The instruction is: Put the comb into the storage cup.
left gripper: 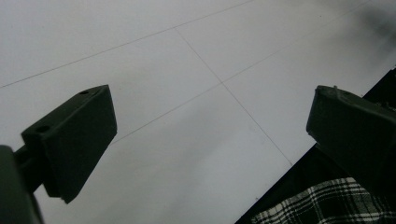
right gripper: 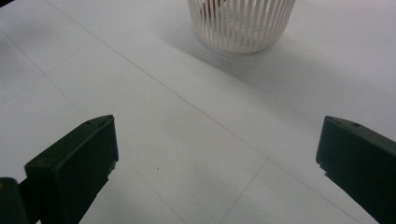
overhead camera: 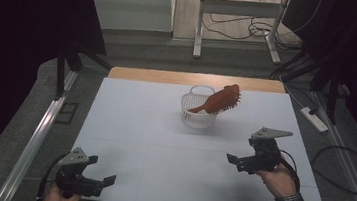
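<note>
White slatted basket (overhead camera: 198, 113) holding red brush (overhead camera: 219, 101), no legible writing

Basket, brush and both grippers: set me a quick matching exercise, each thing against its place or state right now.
Things:
1. white slatted basket
2. red-brown brush
3. left gripper
4. right gripper

Places or states:
A. open, at the table's near left corner
B. leaning out over the basket's rim
C. open, right of centre, nearer the basket
D. upright toward the table's far side

Pairs: 1-D, 2-B, 3-A, 4-C
</note>
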`<state>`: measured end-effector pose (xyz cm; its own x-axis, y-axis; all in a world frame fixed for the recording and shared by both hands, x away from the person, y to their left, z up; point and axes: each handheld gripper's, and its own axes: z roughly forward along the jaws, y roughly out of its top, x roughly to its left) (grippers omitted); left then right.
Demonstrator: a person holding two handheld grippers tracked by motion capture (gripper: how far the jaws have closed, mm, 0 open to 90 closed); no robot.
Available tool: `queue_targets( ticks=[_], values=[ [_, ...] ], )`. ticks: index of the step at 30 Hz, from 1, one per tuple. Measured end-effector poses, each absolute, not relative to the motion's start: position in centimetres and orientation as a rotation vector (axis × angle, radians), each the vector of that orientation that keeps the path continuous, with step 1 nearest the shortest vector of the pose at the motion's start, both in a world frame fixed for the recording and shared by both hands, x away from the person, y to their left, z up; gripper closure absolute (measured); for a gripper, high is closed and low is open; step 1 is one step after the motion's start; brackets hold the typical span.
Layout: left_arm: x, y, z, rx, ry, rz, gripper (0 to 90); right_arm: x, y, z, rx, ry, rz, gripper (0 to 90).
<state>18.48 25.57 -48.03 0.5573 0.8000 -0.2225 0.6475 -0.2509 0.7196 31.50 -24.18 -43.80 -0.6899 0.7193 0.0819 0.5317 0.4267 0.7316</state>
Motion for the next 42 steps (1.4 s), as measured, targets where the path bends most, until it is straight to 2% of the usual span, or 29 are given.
queue_targets(
  ticks=[42],
  values=[
    [18.5,25.6,-48.0,1.983,1.167,0.239,2.2,27.8,-28.5,-45.1,1.183,2.420,1.044,0.0]
  ],
)
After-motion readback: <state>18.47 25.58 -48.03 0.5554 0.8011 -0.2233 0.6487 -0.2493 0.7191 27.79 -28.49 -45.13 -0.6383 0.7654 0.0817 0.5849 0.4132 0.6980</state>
